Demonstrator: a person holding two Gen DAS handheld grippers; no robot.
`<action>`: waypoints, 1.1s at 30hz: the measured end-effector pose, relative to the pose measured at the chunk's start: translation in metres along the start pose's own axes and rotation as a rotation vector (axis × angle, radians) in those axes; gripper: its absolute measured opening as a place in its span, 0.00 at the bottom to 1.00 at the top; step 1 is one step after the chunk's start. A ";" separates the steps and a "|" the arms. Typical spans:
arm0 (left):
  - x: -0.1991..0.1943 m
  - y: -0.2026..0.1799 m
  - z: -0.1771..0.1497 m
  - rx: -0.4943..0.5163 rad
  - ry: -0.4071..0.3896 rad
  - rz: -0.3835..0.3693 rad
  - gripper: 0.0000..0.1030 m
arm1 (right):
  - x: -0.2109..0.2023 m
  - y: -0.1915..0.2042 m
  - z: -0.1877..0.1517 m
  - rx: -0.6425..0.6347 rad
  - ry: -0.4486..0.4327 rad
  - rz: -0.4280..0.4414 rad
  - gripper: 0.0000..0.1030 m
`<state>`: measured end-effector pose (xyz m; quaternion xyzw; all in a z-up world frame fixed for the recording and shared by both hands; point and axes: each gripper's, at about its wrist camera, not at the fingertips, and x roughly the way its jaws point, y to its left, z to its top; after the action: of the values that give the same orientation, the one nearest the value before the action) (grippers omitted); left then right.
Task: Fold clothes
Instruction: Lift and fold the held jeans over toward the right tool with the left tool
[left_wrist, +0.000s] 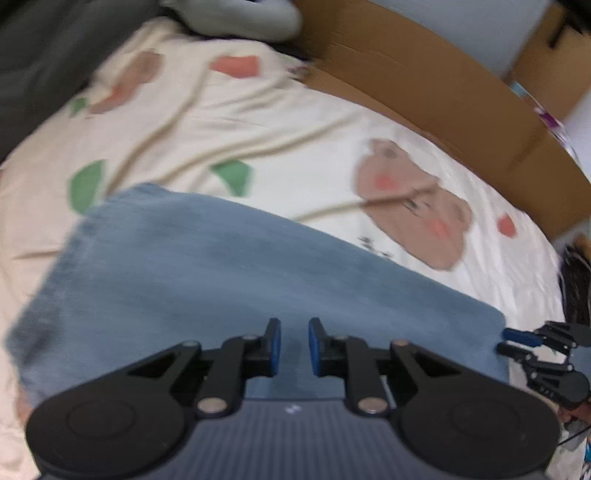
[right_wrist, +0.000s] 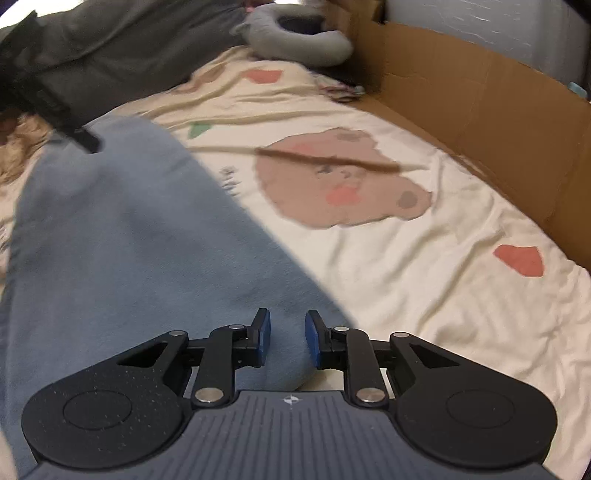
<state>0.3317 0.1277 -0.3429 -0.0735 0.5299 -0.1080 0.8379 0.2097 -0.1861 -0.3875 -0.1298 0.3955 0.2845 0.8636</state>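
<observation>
A folded light-blue denim garment (left_wrist: 221, 266) lies flat on a cream bedsheet (left_wrist: 295, 122) printed with bears. My left gripper (left_wrist: 294, 345) hovers over the garment's near part, open by a narrow gap with nothing between its blue pads. At the garment's right corner, the left wrist view shows my right gripper (left_wrist: 508, 340) with its fingertips at the cloth edge. In the right wrist view the right gripper (right_wrist: 287, 341) stands slightly open over the denim (right_wrist: 129, 240). The cloth shows through the gap, and the pads do not visibly press on it.
A brown cardboard wall (left_wrist: 424, 85) (right_wrist: 480, 103) runs along the far right of the bed. A grey neck pillow (right_wrist: 295, 40) and dark grey fabric (right_wrist: 110, 55) lie at the far end. The sheet (right_wrist: 406, 258) stretches to the right of the garment.
</observation>
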 end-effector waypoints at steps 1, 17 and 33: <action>0.003 -0.006 -0.004 -0.001 0.009 -0.014 0.16 | -0.002 0.005 -0.004 -0.013 0.012 0.012 0.27; 0.018 -0.079 -0.071 0.098 0.244 -0.127 0.09 | -0.035 0.064 -0.042 -0.058 0.113 0.183 0.25; 0.023 -0.082 -0.107 0.123 0.400 -0.128 0.08 | -0.057 0.046 -0.052 0.245 0.115 0.178 0.28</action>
<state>0.2359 0.0420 -0.3895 -0.0330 0.6721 -0.2057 0.7105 0.1206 -0.1952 -0.3780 -0.0042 0.4861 0.3017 0.8201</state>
